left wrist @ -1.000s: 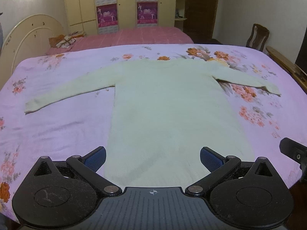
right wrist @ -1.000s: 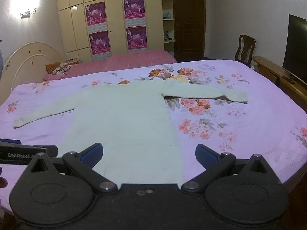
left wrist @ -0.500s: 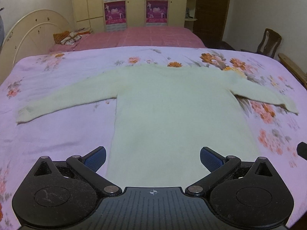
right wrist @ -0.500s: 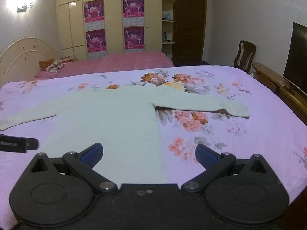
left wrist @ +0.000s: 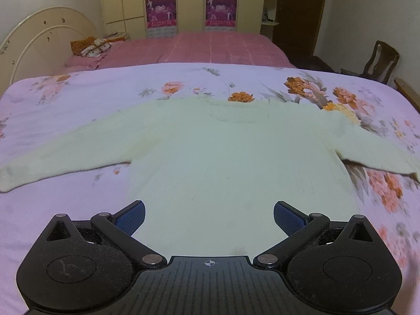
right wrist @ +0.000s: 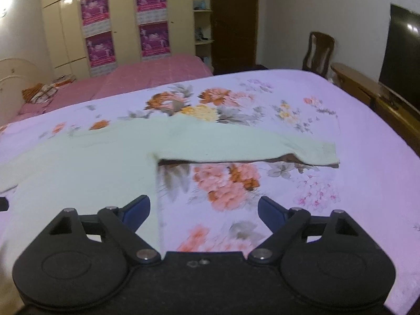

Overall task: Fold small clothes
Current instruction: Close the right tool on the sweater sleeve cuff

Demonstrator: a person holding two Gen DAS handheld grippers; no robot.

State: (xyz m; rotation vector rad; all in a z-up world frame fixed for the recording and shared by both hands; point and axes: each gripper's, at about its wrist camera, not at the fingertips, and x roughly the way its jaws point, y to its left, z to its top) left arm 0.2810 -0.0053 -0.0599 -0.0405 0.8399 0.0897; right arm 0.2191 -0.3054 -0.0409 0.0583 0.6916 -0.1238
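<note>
Floral bedspread [left wrist: 65, 204] carries the pale sweater [left wrist: 236, 162], spread flat, sleeves out. Left gripper [left wrist: 209, 216] gapes empty over its body. Right gripper [right wrist: 204, 210], wide and empty, straddles the sweater's [right wrist: 86, 162] side edge below its sleeve.

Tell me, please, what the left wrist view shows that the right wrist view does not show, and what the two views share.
Only the left wrist view shows the sweater's neckline and its left sleeve out to the cuff. Only the right wrist view shows the right sleeve's cuff and the dark screen. Both show the pale sweater spread flat on the floral bedspread, the pink bed behind, and an open, empty gripper: left gripper, right gripper.
</note>
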